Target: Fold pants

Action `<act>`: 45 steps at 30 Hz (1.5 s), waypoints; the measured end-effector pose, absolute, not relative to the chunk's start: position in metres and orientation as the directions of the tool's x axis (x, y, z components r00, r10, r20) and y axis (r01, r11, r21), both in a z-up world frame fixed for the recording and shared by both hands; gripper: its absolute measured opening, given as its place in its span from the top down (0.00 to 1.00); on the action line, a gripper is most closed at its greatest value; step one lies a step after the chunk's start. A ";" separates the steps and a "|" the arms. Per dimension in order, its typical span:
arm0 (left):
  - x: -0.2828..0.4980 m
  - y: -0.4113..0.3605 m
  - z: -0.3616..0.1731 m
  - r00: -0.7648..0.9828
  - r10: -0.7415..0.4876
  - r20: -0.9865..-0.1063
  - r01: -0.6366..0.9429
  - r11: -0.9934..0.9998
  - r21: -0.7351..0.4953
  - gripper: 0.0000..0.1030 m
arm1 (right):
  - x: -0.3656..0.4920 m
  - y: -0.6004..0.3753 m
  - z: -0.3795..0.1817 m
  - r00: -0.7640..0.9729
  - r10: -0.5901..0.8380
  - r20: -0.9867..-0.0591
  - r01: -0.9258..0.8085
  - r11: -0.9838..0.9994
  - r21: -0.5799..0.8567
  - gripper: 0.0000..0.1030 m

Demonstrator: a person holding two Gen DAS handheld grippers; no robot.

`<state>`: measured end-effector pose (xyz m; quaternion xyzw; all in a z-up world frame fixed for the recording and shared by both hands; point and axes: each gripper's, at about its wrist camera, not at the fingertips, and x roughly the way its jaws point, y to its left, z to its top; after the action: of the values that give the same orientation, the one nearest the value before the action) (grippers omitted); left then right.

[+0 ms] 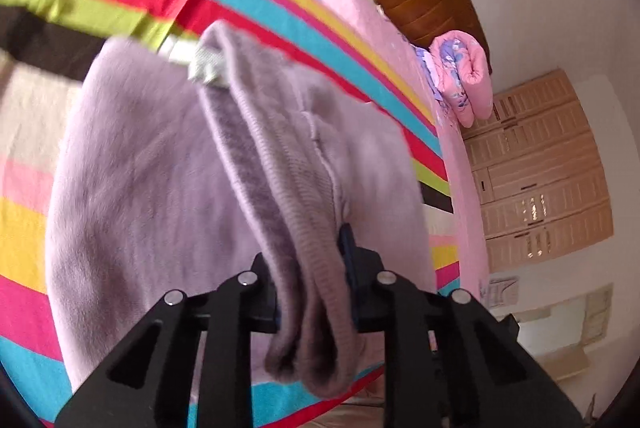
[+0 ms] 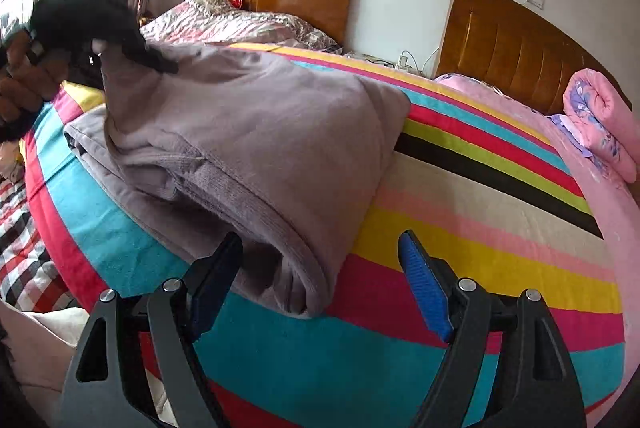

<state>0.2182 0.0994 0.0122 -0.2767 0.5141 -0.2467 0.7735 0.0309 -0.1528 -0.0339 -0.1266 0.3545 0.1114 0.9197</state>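
Two claws are working the soft, floppy pants [image 2: 248, 131] on the bed [image 2: 460, 228]. Left claw [image 1: 314, 292] is clenching the ribbed waistband; right claw [image 2: 320, 256] is hanging released beside the thick folded edge, probably the surest hold.

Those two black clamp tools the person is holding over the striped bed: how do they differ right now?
The left gripper is pinched shut on a ribbed edge of the purple pants, lifting it; the right gripper holds nothing. The left jaws sit close together with cloth between them; the right jaws stand wide apart, just short of the pants' near corner, above the striped sheet. Both are black two-finger tools with blue pads.
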 end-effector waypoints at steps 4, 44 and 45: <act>0.206 0.081 0.105 0.453 -0.656 -0.604 0.294 0.749 -0.593 0.80 | 0.030 -0.150 -0.038 0.752 0.033 -0.659 -0.242 0.943 -0.230 0.22; 0.140 0.062 0.057 0.707 -0.257 -0.659 0.187 0.967 -0.175 0.11 | 0.054 -0.147 0.024 0.671 0.482 -0.563 -0.495 0.857 0.145 0.31; 0.146 0.052 0.042 0.685 -0.250 -0.684 0.194 0.968 -0.159 0.11 | 0.058 -0.134 0.017 0.643 0.482 -0.595 -0.518 0.846 0.125 0.32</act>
<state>0.1465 0.0523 0.0419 -0.0369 0.3777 -0.1212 0.9172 0.0575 -0.1342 0.0173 -0.0284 0.3198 0.2758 0.9060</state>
